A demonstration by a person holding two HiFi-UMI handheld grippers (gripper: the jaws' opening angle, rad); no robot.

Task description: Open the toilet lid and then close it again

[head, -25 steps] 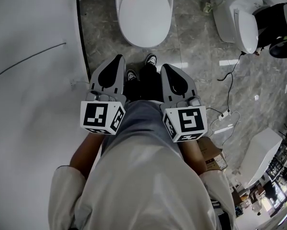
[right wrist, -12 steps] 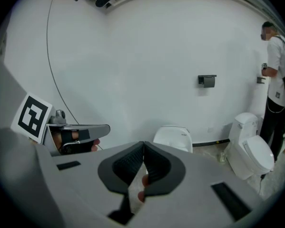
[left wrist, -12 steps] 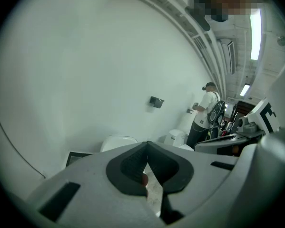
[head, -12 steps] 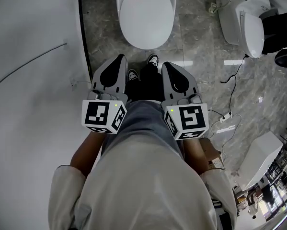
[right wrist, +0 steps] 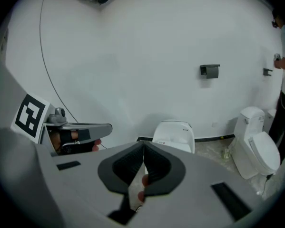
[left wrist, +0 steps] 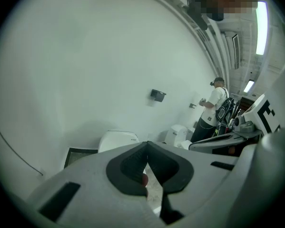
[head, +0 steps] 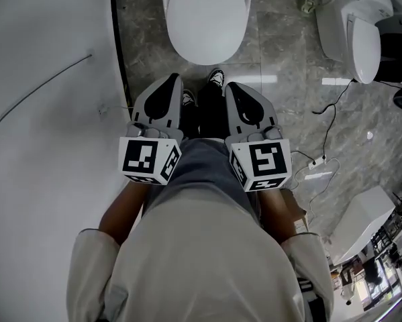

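Both your grippers have edged forward toward the toilet since a second ago. Your left gripper (head: 173, 80) and right gripper (head: 231, 87) ride side by side above your legs. Each has its jaws pressed together with nothing between them. Just past the tips are your shoes (head: 215, 79). At 12 o'clock the toilet lid (head: 206, 25) lies down, closed, well apart from both grippers. A second toilet (head: 357, 29) stands at 2 o'clock.
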